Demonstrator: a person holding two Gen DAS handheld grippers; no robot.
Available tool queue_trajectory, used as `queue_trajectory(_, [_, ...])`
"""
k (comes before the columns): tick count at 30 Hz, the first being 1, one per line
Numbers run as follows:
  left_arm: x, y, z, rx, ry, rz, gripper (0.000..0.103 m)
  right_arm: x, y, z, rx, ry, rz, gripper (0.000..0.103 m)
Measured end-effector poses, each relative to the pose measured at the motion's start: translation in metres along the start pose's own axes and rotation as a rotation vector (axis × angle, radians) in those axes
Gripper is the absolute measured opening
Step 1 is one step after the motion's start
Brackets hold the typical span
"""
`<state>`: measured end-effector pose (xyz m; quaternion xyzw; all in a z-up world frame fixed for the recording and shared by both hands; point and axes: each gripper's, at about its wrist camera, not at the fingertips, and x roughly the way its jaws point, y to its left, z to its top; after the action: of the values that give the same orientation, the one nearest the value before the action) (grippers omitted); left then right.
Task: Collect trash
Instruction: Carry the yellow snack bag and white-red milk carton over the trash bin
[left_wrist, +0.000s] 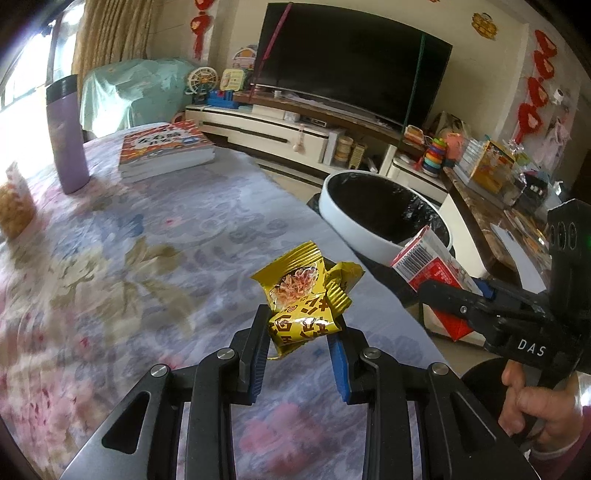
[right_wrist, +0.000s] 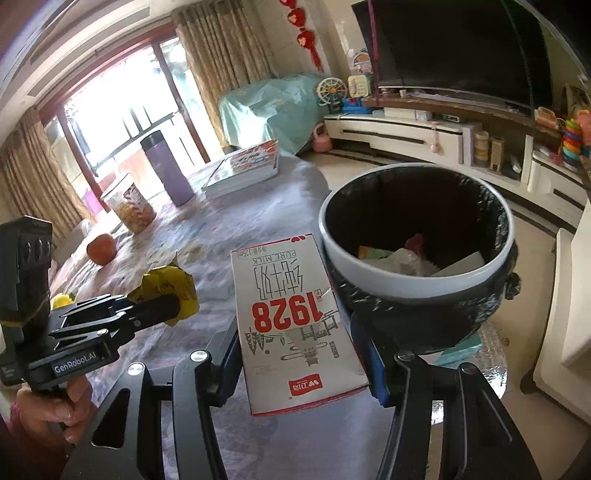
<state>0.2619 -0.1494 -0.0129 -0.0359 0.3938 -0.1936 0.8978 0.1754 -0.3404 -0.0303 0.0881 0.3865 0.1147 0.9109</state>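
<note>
The left claw (left_wrist: 297, 332) is clamped on a crumpled yellow snack wrapper (left_wrist: 303, 291), held above the flowered counter (left_wrist: 147, 236). The right claw (right_wrist: 301, 354) is clamped on a white and red milk carton (right_wrist: 295, 325), just beside the trash bin (right_wrist: 417, 266) at the counter's right edge.

The milk carton (right_wrist: 295, 325) carries "1928" in large red digits, "PURE MILK" in small capitals, and a barcode visible on its end in the left wrist view. The left tool (right_wrist: 162, 302) body reads "GenRobot.AI". The right tool (left_wrist: 443, 291) body reads "DAS". Characters on the yellow snack wrapper (left_wrist: 306, 295) and book cover (left_wrist: 162, 140) are not legible.
</note>
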Motion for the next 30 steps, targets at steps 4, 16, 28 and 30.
queue_trajectory(4, [0.007, -0.007, 0.006, 0.013, 0.001, -0.005, 0.028, -0.003, -0.009, 0.003, 0.015, -0.007, -0.012, 0.056])
queue_trajectory(16, [0.026, -0.026, 0.027, 0.049, 0.003, -0.022, 0.028, -0.01, -0.036, 0.018, 0.047, -0.025, -0.044, 0.056])
queue_trajectory(28, [0.041, -0.044, 0.047, 0.089, -0.004, -0.035, 0.028, -0.009, -0.062, 0.037, 0.067, -0.032, -0.082, 0.056])
queue_trajectory(30, [0.043, -0.045, 0.05, 0.095, -0.005, -0.037, 0.028, -0.007, -0.066, 0.04, 0.071, -0.027, -0.088, 0.056])
